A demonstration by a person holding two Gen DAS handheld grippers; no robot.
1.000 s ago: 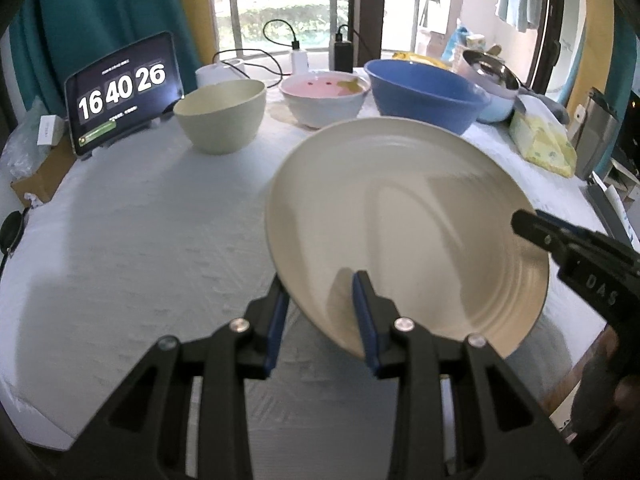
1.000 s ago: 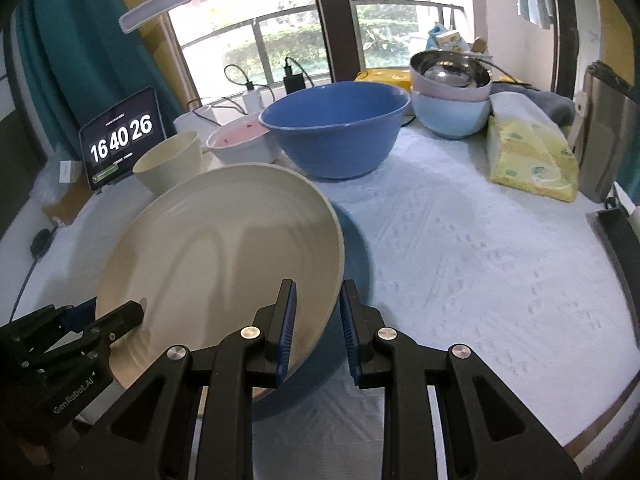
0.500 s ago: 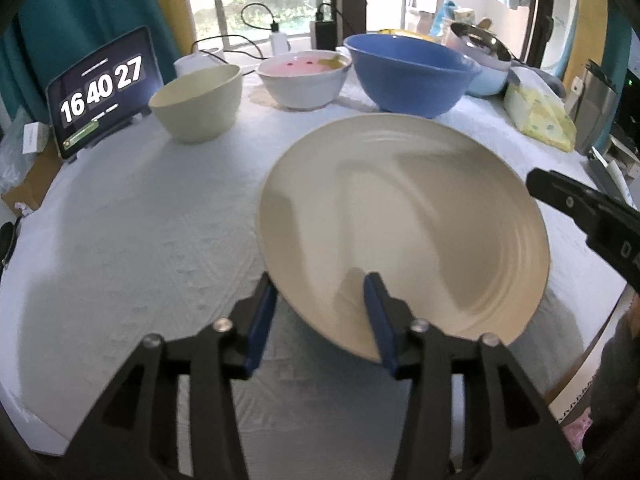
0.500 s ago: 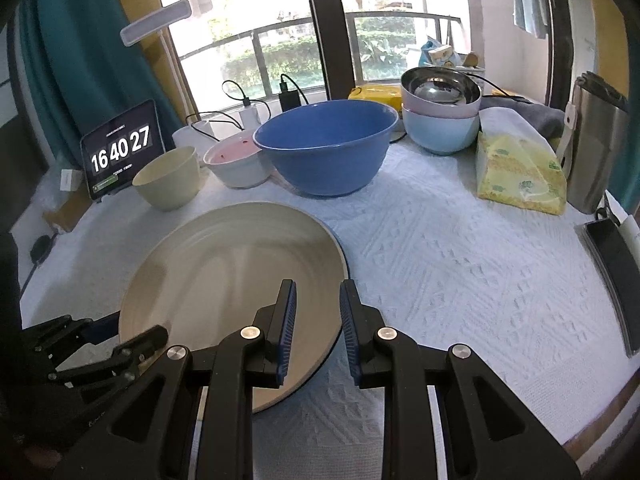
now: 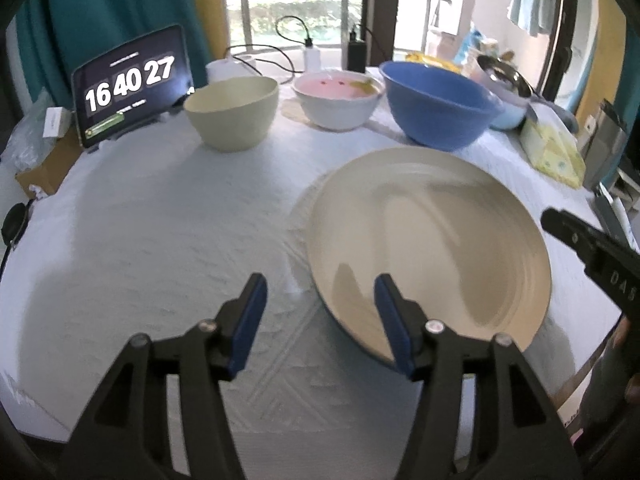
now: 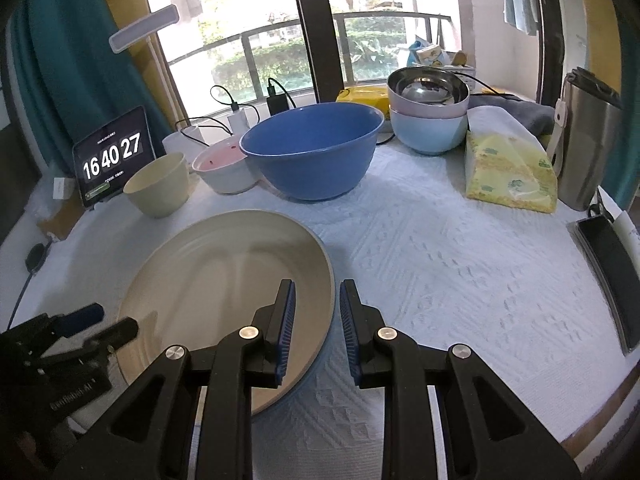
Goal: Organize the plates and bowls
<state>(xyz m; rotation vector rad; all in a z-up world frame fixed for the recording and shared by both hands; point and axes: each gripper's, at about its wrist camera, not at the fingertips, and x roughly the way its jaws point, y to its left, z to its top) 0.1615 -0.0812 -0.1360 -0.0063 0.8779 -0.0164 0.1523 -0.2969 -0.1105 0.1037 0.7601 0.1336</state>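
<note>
Cream plate (image 5: 432,240) flat on white textured tablecloth (image 5: 160,232) by balcony window (image 6: 260,32), both grippers' fingers (image 5: 250,316) apart

Cream plate (image 5: 432,236) lies flat on bench; cream bowl (image 5: 232,112), pink-lined bowl (image 5: 338,100), blue bowl (image 5: 438,104) upright behind.

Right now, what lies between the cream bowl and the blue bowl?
The white bowl with pink inside stands between the cream bowl and the blue bowl, in both views.
</note>
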